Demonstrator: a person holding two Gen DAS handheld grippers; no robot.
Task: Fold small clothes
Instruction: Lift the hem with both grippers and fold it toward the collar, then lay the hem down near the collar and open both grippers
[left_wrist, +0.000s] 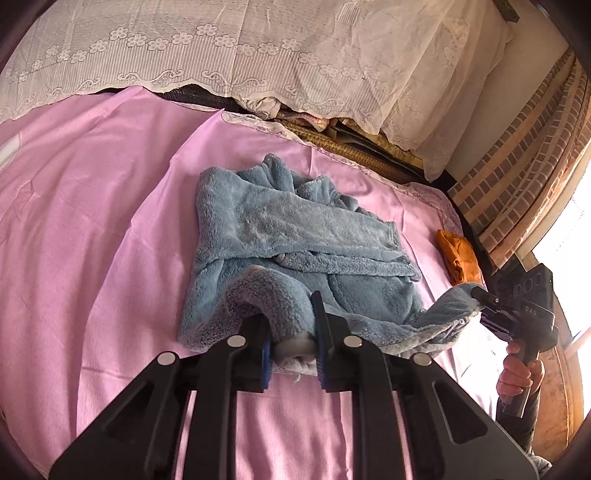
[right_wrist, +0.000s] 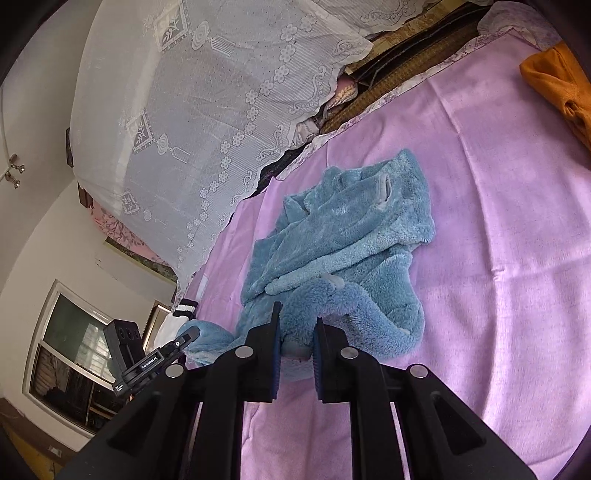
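I have the blue fleece garment at mid-frame on the pink sheet. My left gripper and right gripper each pinch a near hem corner, so I can carry that edge over evenly. The orange cloth (right edge) lies apart; lace cover across the top, nothing blocking.
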